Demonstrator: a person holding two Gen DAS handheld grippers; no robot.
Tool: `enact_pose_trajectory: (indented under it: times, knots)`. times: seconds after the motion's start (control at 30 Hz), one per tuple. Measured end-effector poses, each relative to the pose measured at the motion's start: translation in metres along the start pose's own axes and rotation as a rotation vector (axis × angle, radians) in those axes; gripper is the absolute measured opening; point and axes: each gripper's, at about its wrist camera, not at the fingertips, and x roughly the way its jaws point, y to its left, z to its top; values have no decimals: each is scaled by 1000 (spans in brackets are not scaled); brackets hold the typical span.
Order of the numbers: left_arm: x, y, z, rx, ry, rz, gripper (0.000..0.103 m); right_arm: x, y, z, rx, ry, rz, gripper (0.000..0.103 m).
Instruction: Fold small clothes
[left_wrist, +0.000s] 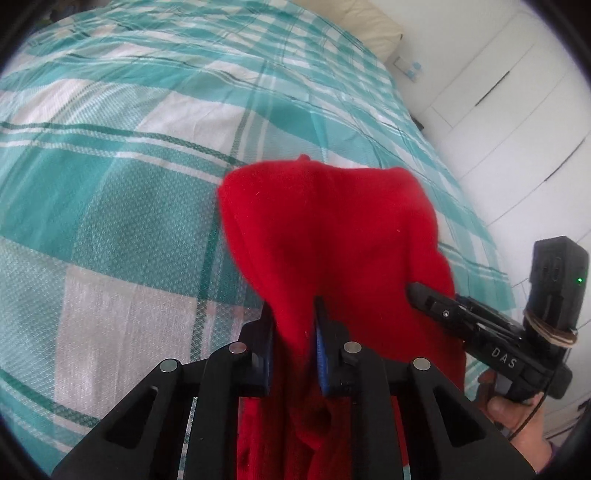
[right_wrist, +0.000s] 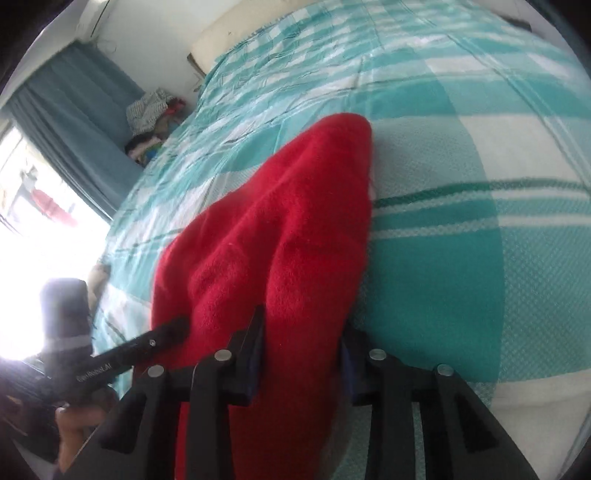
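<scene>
Progress on the folding was, by my judgement, only at its start. The red garment (left_wrist: 332, 236), a small piece of soft fleecy cloth, was held by both tools at its near edge, and the rest of it hung forward and down over the checked bedspread (left_wrist: 122, 206). Its far end seemed to rest on or just above the bed; I could not tell if it really touched. No clean fold line was visible, only loose bunching, so I think no fold was finished yet.

The left gripper (left_wrist: 293, 354) was clenched on a pinch of the red cloth: the fabric passed between its blue pads (left_wrist: 320, 350) and was squeezed narrow there. The right gripper (right_wrist: 301, 354) also grasped the cloth, but with a thicker bundle between its fingers, so its jaws stood a little wider. In the left wrist view the right tool came in from the right side with its tip (left_wrist: 419, 295) against the edge of the garment, and a hand (left_wrist: 517, 417) held its handle. The two grips were near each other on the same edge.

What was left, as far as I can judge: to spread the piece flat on the bed, to fold it over, and to lay it down. A pile of other clothes (right_wrist: 151, 122) lay beside the bed near the curtain (right_wrist: 81, 122); whether these wait for folding I cannot say.
</scene>
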Motion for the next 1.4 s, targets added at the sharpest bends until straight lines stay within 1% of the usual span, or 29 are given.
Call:
enact_pose_trajectory:
  times: [0.03,0.07,0.1,0.13,0.2,0.27,0.3,0.37,0.4,0.43,0.47,0.5,0.53,0.57,0.63,0.7,0.77,0.8,0.87,0.9,0.93,1.0,1.03,1.07,1.1,1.17,1.27,1.33,1.4]
  knots:
    - [-8,-6,2,18,-14,17,16,-8,18,-1,-90,-29,-56,29]
    - [-18,-12,3,30,-34,20,16,-17,33,-2,-158,-58,-88,29]
    - [-30,-16,4,37,-56,13,16,-27,44,-2,-204,-88,-102,29]
    - [-43,-21,5,41,-78,7,16,-38,53,-1,-232,-119,-97,28]
    - [-69,-27,8,53,-122,3,16,-60,63,4,-267,-169,-76,28]
    - [-86,-31,10,65,-154,3,16,-77,67,11,-277,-197,-42,28]
    - [-86,-31,12,66,-160,12,19,-81,66,15,-269,-199,-27,28]
    - [-74,-26,9,61,-150,57,33,-80,52,21,-220,-178,1,30]
    - [-65,-22,5,57,-140,93,50,-75,45,22,-195,-151,2,36]
    - [-55,-19,0,58,-127,136,65,-67,38,20,-176,-118,-20,54]
    - [-51,-16,-7,66,-119,188,67,-61,29,16,-165,-91,-64,68]
    - [-50,-15,-12,79,-121,244,67,-63,21,7,-161,-77,-116,95]
    - [-53,-16,-17,96,-131,296,69,-67,13,-2,-162,-78,-150,101]
    - [-59,-18,-22,112,-153,342,73,-73,5,-12,-169,-77,-166,101]
    - [-77,-27,-34,135,-232,435,95,-90,-8,-32,-190,-80,-196,101]
    - [-98,-42,-52,150,-330,511,102,-112,-12,-52,-223,-94,-222,101]
    - [-112,-60,-68,170,-377,581,102,-133,-10,-72,-259,-107,-227,101]
    - [-116,-68,-74,177,-386,596,102,-144,-9,-81,-269,-119,-224,101]
    - [-126,-79,-90,164,-393,571,103,-165,-4,-98,-269,-148,-212,101]
    - [-128,-82,-97,148,-387,576,103,-175,-3,-107,-259,-170,-207,101]
    - [-130,-85,-104,146,-385,601,103,-182,-1,-114,-243,-185,-204,101]
    - [-130,-94,-116,171,-401,678,103,-191,3,-124,-212,-176,-186,101]
    - [-131,-97,-122,187,-408,699,103,-194,5,-128,-204,-175,-172,101]
    - [-132,-100,-127,203,-405,697,103,-198,8,-132,-202,-182,-165,101]
    - [-133,-100,-130,213,-385,680,103,-200,11,-137,-203,-189,-169,101]
    - [-132,-99,-136,213,-324,647,103,-200,16,-144,-207,-190,-186,101]
    - [-135,-94,-147,153,-266,621,103,-196,24,-151,-210,-175,-163,101]
    - [-140,-91,-154,111,-257,592,103,-194,30,-155,-218,-171,-160,101]
    - [-143,-88,-159,92,-252,596,103,-192,34,-155,-222,-172,-161,101]
